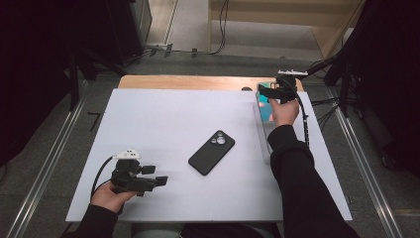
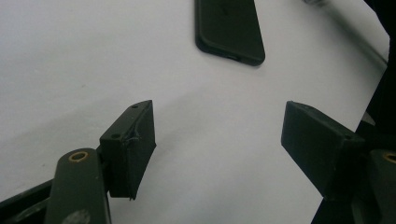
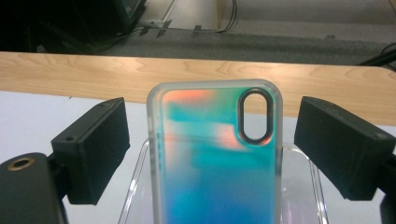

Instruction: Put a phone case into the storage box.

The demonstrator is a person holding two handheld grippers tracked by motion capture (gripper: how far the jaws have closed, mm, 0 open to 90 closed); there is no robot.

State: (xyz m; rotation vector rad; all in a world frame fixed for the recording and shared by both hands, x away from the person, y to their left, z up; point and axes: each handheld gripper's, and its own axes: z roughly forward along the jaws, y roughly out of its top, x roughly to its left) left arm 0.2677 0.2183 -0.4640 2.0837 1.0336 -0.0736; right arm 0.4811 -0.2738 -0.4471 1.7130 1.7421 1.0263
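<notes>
- The left gripper [image 1: 159,174], nearest the high view's camera, sits in the person's left hand [image 1: 110,197] at the near left of the white counter [image 1: 163,116], its jaws spread wide with only bare counter between them.
- A black smartphone with a round camera cluster [image 1: 212,151] lies flat, back up, near the middle of the counter, well apart from both grippers; in the left gripper view its lower end [image 2: 229,29] lies beyond the spread jaws.
- An iridescent teal-and-orange phone case with a clear frosted rim [image 3: 215,154] leans in a clear plastic stand [image 3: 299,186] at the far right of the counter, just before the light wooden edge [image 3: 93,74].
- The right gripper [image 1: 270,92], in the person's right hand [image 1: 286,111], has its jaws on either side of the case, a gap showing on each side, not pressing it.
</notes>
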